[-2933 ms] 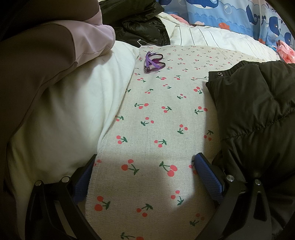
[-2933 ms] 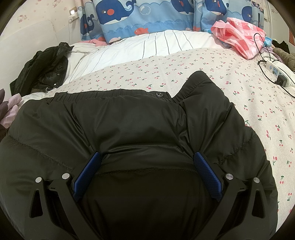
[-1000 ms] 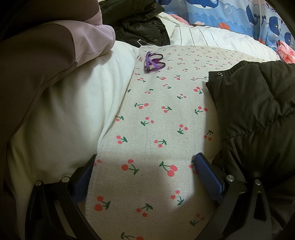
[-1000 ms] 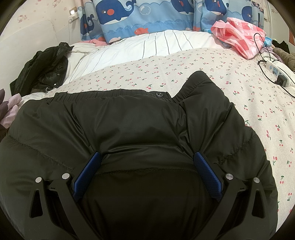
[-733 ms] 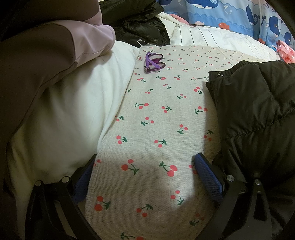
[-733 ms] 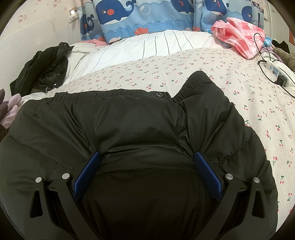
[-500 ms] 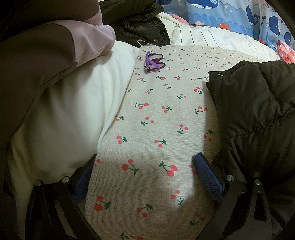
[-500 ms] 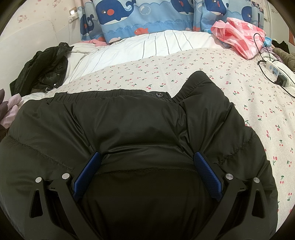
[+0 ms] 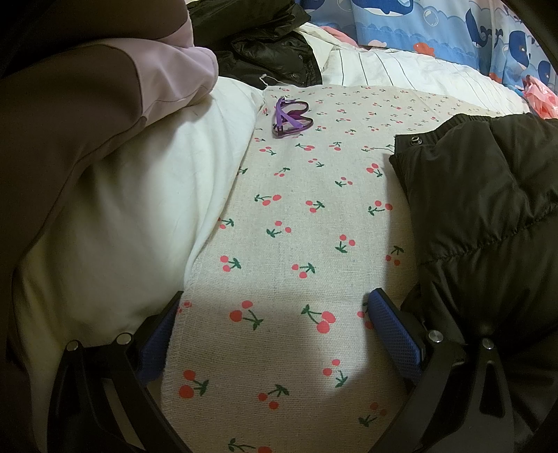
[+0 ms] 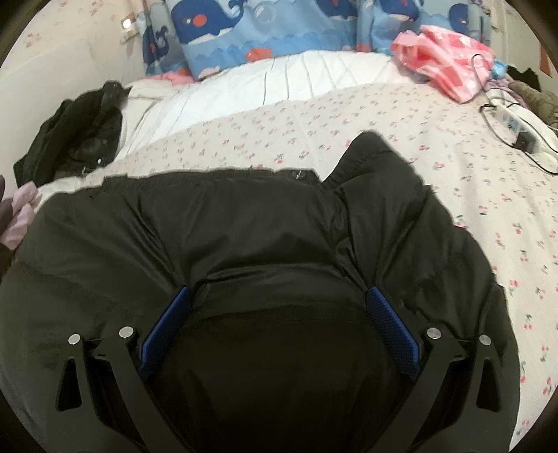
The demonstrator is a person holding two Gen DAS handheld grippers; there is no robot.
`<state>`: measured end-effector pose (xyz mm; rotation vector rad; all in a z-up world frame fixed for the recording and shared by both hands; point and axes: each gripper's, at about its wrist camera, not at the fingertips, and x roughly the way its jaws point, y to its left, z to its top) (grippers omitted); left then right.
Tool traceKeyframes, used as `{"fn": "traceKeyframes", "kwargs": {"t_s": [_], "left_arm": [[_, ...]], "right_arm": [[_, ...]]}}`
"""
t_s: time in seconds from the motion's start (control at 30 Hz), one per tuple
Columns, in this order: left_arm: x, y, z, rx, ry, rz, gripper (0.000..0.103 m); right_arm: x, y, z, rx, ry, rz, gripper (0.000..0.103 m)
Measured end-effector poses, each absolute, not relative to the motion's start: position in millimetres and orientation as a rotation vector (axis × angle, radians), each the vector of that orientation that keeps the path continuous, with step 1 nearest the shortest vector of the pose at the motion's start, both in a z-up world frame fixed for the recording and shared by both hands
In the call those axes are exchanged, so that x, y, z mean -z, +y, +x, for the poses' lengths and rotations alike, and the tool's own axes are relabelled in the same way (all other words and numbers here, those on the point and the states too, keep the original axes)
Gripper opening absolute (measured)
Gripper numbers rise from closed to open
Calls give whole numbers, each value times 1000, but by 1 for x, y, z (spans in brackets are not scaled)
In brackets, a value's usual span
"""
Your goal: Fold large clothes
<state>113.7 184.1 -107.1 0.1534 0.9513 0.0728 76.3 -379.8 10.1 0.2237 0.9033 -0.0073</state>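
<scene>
A large black padded garment [image 10: 244, 237] lies spread on the cherry-print bedsheet [image 10: 453, 167], its elastic waistband and a snap button toward the far side. My right gripper [image 10: 277, 306] is open and hovers low over the garment's near part, holding nothing. In the left wrist view the garment's left edge [image 9: 488, 209] lies at the right. My left gripper [image 9: 275, 320] is open over the bare cherry sheet [image 9: 296, 216], just left of the garment, holding nothing.
A white pillow [image 9: 139, 209] and a brown and lilac garment [image 9: 87, 97] lie at the left. Purple glasses [image 9: 291, 116] rest on the sheet. A black jacket [image 10: 76, 132], whale-print pillows [image 10: 261, 31], a pink bag [image 10: 450, 59] and a power strip [image 10: 516, 122] ring the bed.
The right wrist view has shifted slightly and is a little blurred. The left gripper has not moved.
</scene>
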Motion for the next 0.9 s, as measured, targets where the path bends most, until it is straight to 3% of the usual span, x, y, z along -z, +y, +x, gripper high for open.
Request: {"fn": "traceKeyframes", "kwargs": {"t_s": [0.27, 0.53, 0.9], "left_arm": [[107, 184, 114, -72, 952, 153, 97], [107, 184, 114, -72, 952, 154, 97], [107, 184, 114, -72, 952, 154, 97]], "right_arm": [[-84, -328, 14, 97, 636, -6, 96], [-80, -284, -5, 148, 595, -194, 96], [-83, -292, -3, 149, 578, -159, 96]]}}
